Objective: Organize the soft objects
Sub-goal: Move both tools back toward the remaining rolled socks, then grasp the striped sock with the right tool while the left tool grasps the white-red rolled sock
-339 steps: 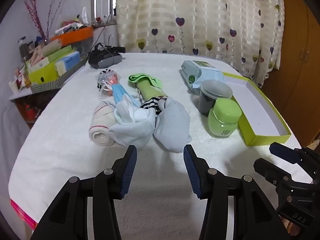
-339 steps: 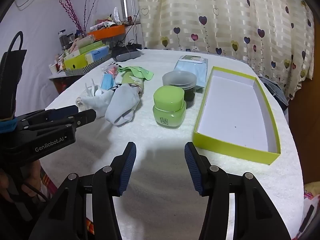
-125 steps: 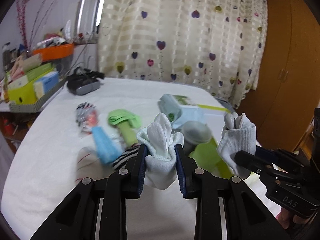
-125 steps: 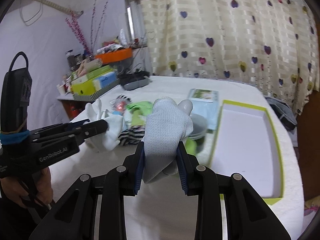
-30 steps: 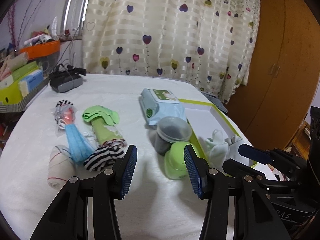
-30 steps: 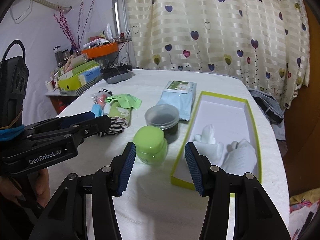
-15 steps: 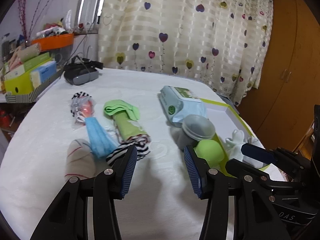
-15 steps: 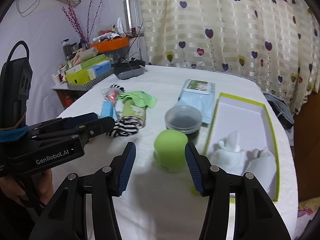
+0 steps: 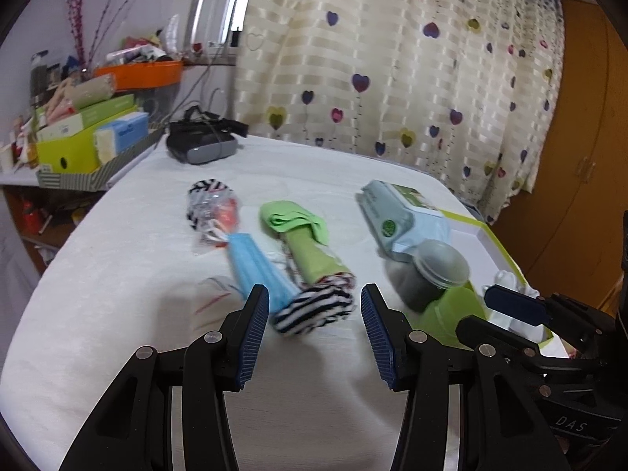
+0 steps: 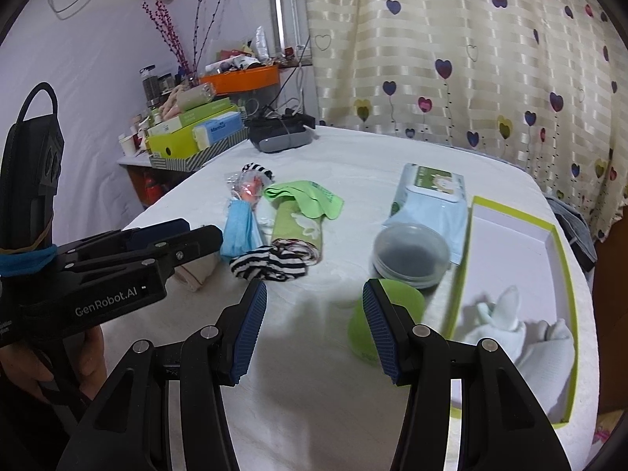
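Hovering over the table (image 9: 117, 259): left gripper (image 9: 315, 327) wide open, empty, striped sock (image 9: 314, 310) just beyond. Right gripper (image 10: 314, 324) open, empty. White socks (image 10: 522, 337) inside green box (image 10: 567, 274).

Cream striped curtain (image 10: 490, 66) with coloured hearts, behind white-clothed table (image 10: 353, 149). Window (image 9: 219, 11) left of curtain, daylight through it. Pale wall (image 10: 98, 39) further left, pink-budded branches (image 10: 172, 27) against it. Cluttered side shelf (image 9: 78, 129) left of table, orange tray (image 10: 239, 76) on it. Wooden wardrobe (image 9: 581, 137) right of curtain.
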`<control>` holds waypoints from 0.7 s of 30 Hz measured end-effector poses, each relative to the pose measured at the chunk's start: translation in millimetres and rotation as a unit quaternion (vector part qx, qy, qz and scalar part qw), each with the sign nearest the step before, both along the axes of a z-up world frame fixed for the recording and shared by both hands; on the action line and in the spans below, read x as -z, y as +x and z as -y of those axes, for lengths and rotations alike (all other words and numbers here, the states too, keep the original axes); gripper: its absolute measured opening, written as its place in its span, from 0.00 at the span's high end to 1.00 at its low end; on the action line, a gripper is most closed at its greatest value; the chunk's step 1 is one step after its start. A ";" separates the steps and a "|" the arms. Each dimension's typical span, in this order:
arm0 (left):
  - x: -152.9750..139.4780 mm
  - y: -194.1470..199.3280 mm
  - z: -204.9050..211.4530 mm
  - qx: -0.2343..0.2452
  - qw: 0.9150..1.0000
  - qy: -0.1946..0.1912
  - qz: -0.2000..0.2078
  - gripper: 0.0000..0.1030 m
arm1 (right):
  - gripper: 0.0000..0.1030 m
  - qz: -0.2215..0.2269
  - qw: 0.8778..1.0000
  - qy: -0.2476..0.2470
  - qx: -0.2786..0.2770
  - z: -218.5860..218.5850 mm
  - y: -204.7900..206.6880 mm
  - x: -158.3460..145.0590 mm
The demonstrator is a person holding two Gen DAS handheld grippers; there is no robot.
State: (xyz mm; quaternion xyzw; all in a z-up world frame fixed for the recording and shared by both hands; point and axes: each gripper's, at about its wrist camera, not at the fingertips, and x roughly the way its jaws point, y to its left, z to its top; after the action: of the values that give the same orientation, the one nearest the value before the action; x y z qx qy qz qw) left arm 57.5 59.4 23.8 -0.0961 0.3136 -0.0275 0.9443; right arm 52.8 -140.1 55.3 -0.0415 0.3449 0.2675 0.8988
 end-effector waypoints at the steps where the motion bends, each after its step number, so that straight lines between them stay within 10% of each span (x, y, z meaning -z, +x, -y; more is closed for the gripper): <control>1: 0.8 0.1 -3.1 -0.005 1.000 0.001 -0.001 0.53 | 0.49 -0.001 1.000 0.000 -0.003 -3.2 1.4 0.4; 21: 42.0 19.8 -59.4 -0.058 0.996 -0.019 -0.058 0.49 | 0.49 -0.039 0.998 -0.013 -0.052 -61.0 30.9 25.7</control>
State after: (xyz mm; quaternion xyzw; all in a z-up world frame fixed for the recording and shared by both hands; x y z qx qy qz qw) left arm 77.3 118.8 -18.2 -0.1331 0.3614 0.0272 0.9225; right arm 83.7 -79.0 29.6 -0.0610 0.3807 0.3106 0.8688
